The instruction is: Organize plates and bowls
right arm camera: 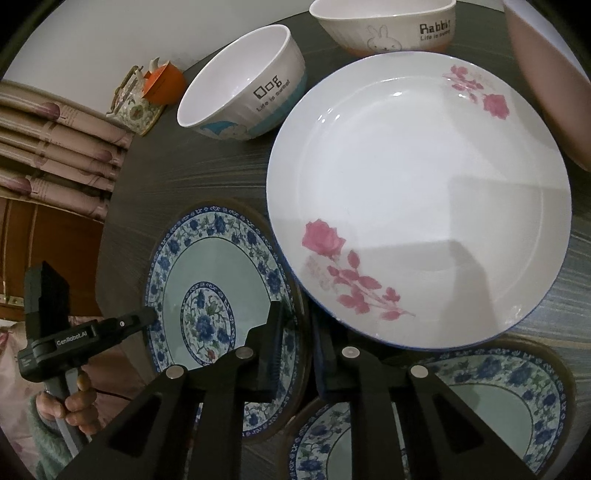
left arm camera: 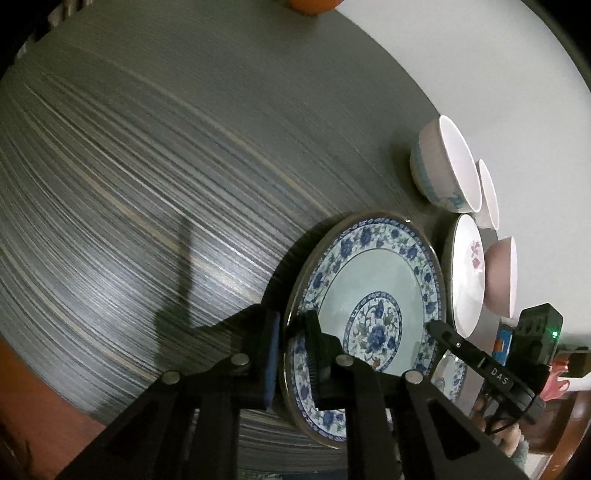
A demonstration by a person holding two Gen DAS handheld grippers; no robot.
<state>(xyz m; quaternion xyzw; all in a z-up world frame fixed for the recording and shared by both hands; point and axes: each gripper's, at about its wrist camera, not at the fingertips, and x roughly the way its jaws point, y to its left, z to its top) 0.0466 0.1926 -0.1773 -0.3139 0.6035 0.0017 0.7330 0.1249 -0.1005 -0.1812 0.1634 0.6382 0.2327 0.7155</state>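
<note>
The sorting looks barely begun: both grippers are clenched on 1 blue-flowered plate, the left gripper pinching its near rim and the right gripper pinching the opposite rim, so the plate is held between the 2 hands, just over the table. Nothing appears stacked yet – a second blue-flowered plate lies flat beside it, a rose plate sits just behind, and 3 bowls stand loose: the Dog bowl, the Rabbit bowl and a plain pink bowl. By my reading, pairing the 2 matching plates comes next, then nesting the bowls. The dishes are glossy glazed ware – smooth and probably slippery at the rim; the rose plate is deep and round-walled. The tabletop is dark, streaked wood grain.
</note>
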